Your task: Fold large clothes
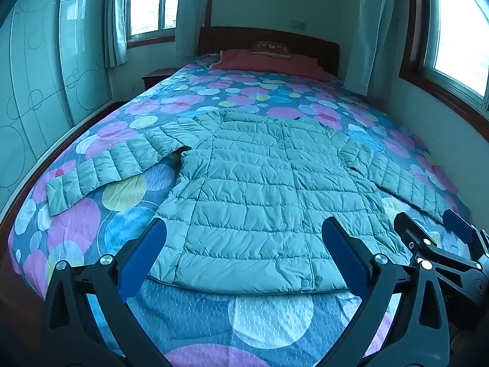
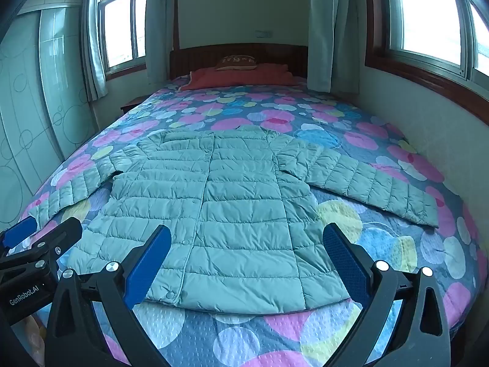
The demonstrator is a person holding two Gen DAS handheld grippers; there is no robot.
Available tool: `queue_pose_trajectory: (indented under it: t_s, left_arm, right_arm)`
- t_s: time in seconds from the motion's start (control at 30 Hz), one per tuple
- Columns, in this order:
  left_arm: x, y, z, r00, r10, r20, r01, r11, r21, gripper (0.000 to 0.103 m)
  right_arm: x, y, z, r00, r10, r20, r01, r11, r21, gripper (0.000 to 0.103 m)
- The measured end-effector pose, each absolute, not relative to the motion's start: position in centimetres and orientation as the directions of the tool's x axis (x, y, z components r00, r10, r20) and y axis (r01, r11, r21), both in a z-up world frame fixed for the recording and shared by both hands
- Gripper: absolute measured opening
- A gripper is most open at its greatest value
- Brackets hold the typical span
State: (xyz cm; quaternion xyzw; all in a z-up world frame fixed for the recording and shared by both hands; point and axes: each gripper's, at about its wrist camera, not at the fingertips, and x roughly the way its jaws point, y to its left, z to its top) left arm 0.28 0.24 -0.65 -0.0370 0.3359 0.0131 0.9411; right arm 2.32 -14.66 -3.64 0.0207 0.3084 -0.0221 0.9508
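A pale teal quilted jacket [image 1: 253, 189] lies flat, front up, on the bed, collar toward the headboard and both sleeves spread out to the sides. It also shows in the right wrist view [image 2: 214, 208]. My left gripper [image 1: 244, 241] is open and empty, held above the jacket's hem. My right gripper [image 2: 247, 244] is open and empty too, above the hem's right half. The right gripper also shows at the right edge of the left wrist view [image 1: 431, 226]. The left gripper also shows at the left edge of the right wrist view [image 2: 45, 229].
The bed [image 2: 382, 238] has a blue quilt with pink, yellow and white circles. A red pillow [image 2: 238, 76] and wooden headboard [image 2: 238, 53] are at the far end. A wall with windows runs along the right, a glass wardrobe [image 1: 36, 91] along the left.
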Motion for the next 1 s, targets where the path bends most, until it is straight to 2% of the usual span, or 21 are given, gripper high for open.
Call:
queue_pose_trajectory:
  t_s: [1.0]
  left_arm:
    - [-0.10,0.33,-0.95,0.771,0.003,-0.636,-0.053,0.997,-0.060,0.101]
  right_arm:
    - [2.22,-14.95,-3.81,0.808,-0.032,-0.589,0.054,0.998,0.020,0.099]
